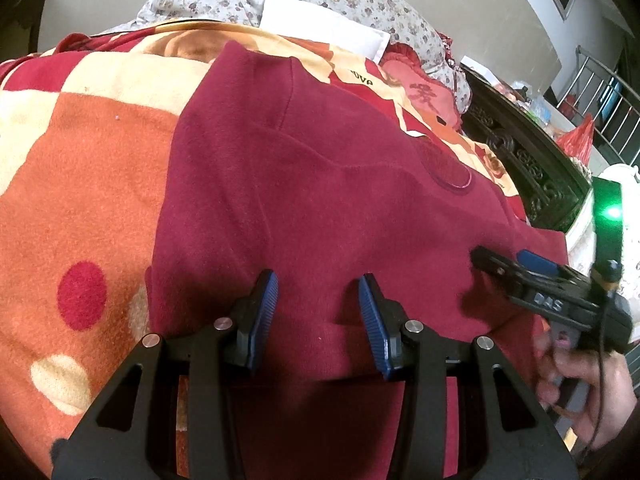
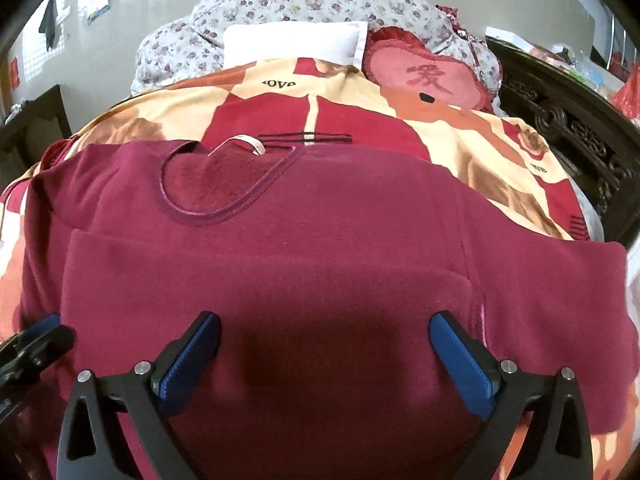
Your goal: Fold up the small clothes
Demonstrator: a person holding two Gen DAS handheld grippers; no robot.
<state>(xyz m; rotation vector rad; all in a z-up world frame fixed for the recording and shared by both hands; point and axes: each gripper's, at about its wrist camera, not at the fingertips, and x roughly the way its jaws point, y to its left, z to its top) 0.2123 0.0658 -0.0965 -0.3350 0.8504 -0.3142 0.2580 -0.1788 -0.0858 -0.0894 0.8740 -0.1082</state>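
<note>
Garment: a dark red top [image 2: 320, 264] lies spread flat on the bed, over a patterned blanket [image 1: 88, 168] in orange, cream and red.
Neckline: the round collar [image 2: 224, 204] faces the head of the bed, with a white label [image 2: 244, 142] sticking out past its far rim.
Fold: one layer of the top is laid over the body, its straight edge running across just below the collar in the right wrist view.
Place on the bed: the top covers the middle of the blanket; its right side reaches near the bed edge that runs along the dark carved frame [image 1: 532, 168].
Left tool: the left tool [image 1: 318, 312] hovers low over the near part of the top, its blue pads partly spread with only flat cloth seen between them; nothing is pinched.
Right tool: the right tool [image 2: 324, 356] stands with its jaws spread wide above the folded layer, casting a dark shadow on the cloth; nothing is held.
Right tool from the other side: in the left wrist view it shows at the right, a hand [image 1: 588, 384] gripping its handle, its tip over the top's right part.
Head of the bed: a flowered quilt [image 2: 320, 4], a white pillow [image 2: 292, 42] and a red cushion with a character on it [image 2: 424, 76] lie bunched there.
</note>
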